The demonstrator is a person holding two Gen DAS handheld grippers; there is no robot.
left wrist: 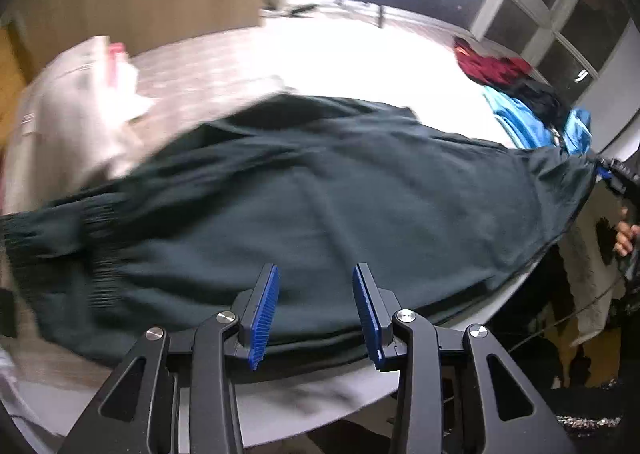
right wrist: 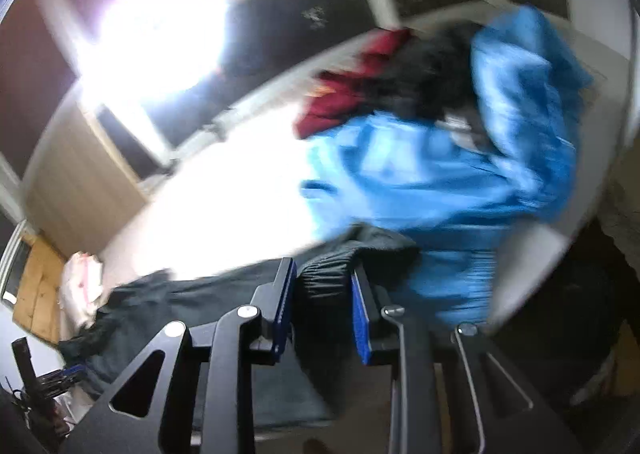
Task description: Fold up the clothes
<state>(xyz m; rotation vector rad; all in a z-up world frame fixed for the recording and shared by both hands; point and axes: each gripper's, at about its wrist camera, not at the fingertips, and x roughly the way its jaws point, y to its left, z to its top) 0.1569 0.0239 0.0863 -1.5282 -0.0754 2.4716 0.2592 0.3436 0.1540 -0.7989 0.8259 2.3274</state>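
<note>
A dark green garment point(left wrist: 320, 197) lies spread across the white round table point(left wrist: 360, 53), its ribbed cuff at the left. My left gripper point(left wrist: 316, 278) is open just above the garment's near edge, holding nothing. My right gripper point(right wrist: 322, 278) is open, with a ribbed end of the dark green garment point(right wrist: 324, 286) between its fingers; the view is blurred. The right gripper also shows at the far right of the left wrist view point(left wrist: 612, 173), at the garment's corner.
A pile of blue point(right wrist: 460, 173), black point(right wrist: 424, 73) and red clothes point(right wrist: 348, 93) sits on the table's far right. A folded pale garment point(left wrist: 72, 113) lies at the left. Windows and a bright lamp are behind the table.
</note>
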